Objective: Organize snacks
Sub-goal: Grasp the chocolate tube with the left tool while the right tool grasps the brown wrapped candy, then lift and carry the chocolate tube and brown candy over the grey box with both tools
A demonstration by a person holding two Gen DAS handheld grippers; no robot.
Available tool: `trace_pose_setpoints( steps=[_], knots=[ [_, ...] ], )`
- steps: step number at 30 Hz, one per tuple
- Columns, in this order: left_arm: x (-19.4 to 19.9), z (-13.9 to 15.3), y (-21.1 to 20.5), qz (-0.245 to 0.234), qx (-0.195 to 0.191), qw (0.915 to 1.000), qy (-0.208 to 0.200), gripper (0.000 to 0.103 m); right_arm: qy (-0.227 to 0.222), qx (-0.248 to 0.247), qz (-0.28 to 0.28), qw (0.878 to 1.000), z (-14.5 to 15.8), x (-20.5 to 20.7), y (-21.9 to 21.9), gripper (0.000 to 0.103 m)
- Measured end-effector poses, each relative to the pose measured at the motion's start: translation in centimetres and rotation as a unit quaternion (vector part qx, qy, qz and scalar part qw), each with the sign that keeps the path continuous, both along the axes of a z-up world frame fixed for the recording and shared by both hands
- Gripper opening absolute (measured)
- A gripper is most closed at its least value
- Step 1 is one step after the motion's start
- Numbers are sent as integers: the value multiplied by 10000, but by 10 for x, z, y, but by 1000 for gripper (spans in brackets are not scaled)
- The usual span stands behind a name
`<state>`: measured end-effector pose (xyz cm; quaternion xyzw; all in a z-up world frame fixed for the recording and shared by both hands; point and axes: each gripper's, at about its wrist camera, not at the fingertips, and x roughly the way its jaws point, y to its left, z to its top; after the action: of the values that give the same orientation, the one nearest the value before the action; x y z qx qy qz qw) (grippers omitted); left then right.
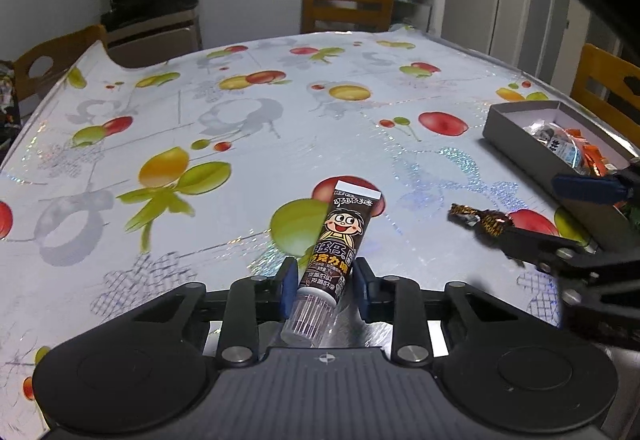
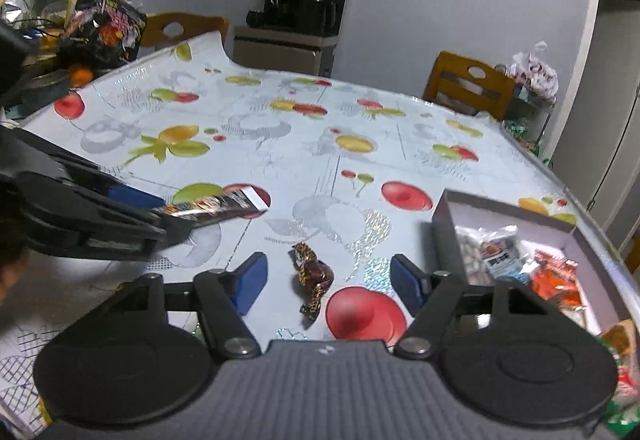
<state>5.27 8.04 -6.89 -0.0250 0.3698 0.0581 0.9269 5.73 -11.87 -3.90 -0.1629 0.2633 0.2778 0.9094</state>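
Your left gripper (image 1: pixel 324 282) lies low over the table (image 1: pixel 240 120), apparently clamped on the tube (image 1: pixel 334 248), which points to 12 o'clock. Your right gripper (image 2: pixel 326 276), spread wide, straddles the candy (image 2: pixel 312 276).

Both cameras sit low and close over the bench (image 1: pixel 240 88), each looking forward along its own gripper toward the far wall. The left view faces across the middle; the right view angles from further right. Both share the snack tube (image 1: pixel 340 240), candy (image 2: pixel 312 276) and grey box (image 2: pixel 444 216).

Dim indoor light, fisheye-warped edges, tablecloth (image 1: pixel 256 120) glare.
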Motion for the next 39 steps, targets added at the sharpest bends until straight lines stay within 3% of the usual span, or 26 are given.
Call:
trace_pose_setpoints(
  steps=[5, 12, 17, 22, 28, 30, 36, 39],
  knots=[
    [-8, 0, 5, 59, -42, 10000, 1, 31, 271, 32, -97, 9996, -14, 16, 9, 59],
    [-11, 0, 6, 51, -54, 10000, -3, 29, 336, 29, -100, 9994, -25, 28, 20, 44],
    [-12, 1, 6, 23, -82, 10000, -17, 29, 452, 146, -58, 9989, -26, 31, 19, 23],
    [-8, 1, 8, 100, -135, 9999, -37, 42, 503, 225, 31, 9985, -25, 25, 18, 23],
    [-1, -1, 5, 42, -123, 9999, -42, 46, 599, 304, 137, 9976, -25, 12, 10, 23],
    [-1, -2, 2, -22, -39, 10000, -52, 45, 616, 297, 191, 9975, -24, 6, 7, 23],
    [-2, -2, -4, -145, 2, 9999, -59, 26, 639, 154, 396, 9971, -22, -8, 4, 25],
    [-2, -2, -4, -145, 14, 9999, -54, 26, 647, 174, 407, 9969, -22, -7, 4, 29]
  ],
)
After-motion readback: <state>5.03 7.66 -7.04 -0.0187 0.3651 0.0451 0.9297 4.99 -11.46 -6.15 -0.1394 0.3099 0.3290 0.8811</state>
